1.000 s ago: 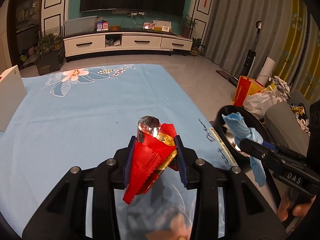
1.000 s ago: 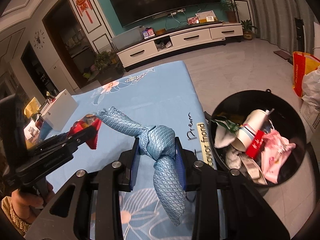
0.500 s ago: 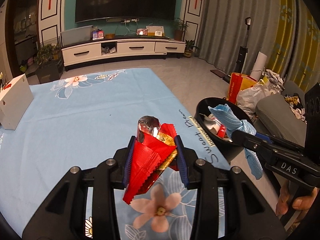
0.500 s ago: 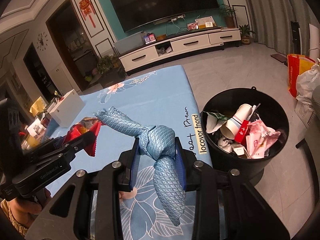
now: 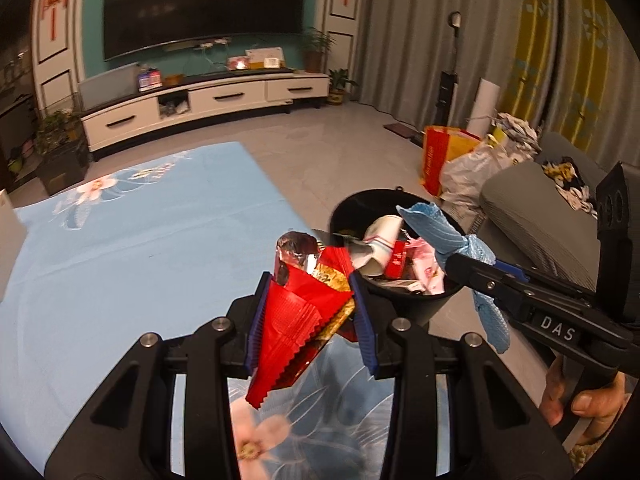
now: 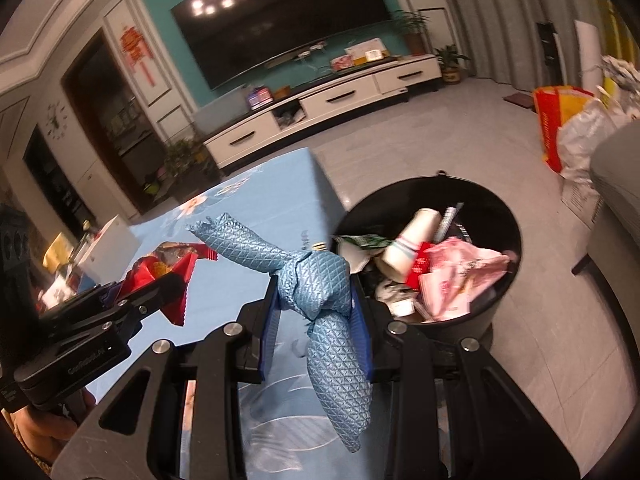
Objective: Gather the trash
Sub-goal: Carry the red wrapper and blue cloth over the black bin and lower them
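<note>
In the left wrist view, the left gripper (image 5: 310, 312) is clamped on a crumpled red wrapper (image 5: 298, 320) with a silvery foil end sticking up past the fingertips. A second ago this camera looked out over the blue flowered tablecloth (image 5: 120, 248) with the black bin (image 5: 404, 300) only at the right edge; now the bin sits just beyond the wrapper, nearly in the middle of the picture, and its contents can be seen: a paper cup, a red packet and pink packaging. The wrapper is not yet over the opening; it hangs above the edge of the tablecloth, just beside the bin's near rim. To the right, the right gripper (image 5: 460, 264) reaches in with a knotted blue cloth (image 5: 440, 232) whose upper tail already overlaps the bin's mouth. A person's hand (image 5: 580, 404) shows on that gripper's handle.

In the right wrist view, the right gripper (image 6: 316, 308) is closed around the knot of the blue cloth (image 6: 320, 280), one tail pointing up and left, the other hanging down between the fingers. The bin (image 6: 492, 312) has grown larger and drawn closer than it was a second ago, now lying just right of the knot, already partly full. On the left, the left gripper (image 6: 168, 284) carries the red wrapper (image 6: 172, 268) above the tablecloth (image 6: 248, 200).

Both pieces of trash have thus been carried from over the table toward the bin. What seems to remain is a short reach further, until each piece is over the opening, and then a release.
</note>
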`<act>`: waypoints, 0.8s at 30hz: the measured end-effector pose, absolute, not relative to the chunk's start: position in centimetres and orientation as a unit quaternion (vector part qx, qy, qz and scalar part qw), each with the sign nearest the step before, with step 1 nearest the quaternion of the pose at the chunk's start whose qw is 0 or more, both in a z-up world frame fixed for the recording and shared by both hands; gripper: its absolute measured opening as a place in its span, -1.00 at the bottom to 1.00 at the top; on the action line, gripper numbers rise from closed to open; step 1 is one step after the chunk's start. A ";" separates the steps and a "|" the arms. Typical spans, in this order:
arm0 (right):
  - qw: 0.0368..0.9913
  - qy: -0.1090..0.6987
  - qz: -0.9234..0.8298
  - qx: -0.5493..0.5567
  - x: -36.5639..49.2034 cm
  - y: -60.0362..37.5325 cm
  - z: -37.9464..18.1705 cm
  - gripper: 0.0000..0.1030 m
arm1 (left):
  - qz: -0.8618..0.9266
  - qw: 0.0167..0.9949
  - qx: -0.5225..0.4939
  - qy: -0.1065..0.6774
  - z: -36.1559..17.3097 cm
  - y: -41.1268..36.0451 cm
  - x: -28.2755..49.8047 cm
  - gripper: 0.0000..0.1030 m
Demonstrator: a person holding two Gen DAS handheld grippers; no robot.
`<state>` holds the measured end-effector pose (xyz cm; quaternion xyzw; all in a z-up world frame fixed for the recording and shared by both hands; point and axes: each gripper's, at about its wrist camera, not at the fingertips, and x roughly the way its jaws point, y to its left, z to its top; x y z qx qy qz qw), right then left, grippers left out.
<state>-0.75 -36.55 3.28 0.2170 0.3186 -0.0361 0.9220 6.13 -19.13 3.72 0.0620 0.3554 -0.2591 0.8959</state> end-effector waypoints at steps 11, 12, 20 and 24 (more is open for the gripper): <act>0.908 0.313 -0.081 0.267 0.0 -42.4 1.3 -0.35 | -0.308 0.872 0.084 0.371 1.7 -25.9 9.3 -0.24; 0.905 0.314 -0.084 0.273 0.3 -42.9 1.0 -0.35 | -0.313 0.869 0.085 0.373 1.5 -26.5 9.6 -0.24; 0.890 0.336 -0.108 0.288 2.6 -45.6 -0.9 -0.34 | -0.323 0.858 0.105 0.386 -0.3 -30.2 11.7 -0.24; 0.886 0.351 -0.117 0.279 3.8 -46.3 -1.8 -0.33 | -0.323 0.854 0.116 0.391 -1.4 -31.7 12.7 -0.21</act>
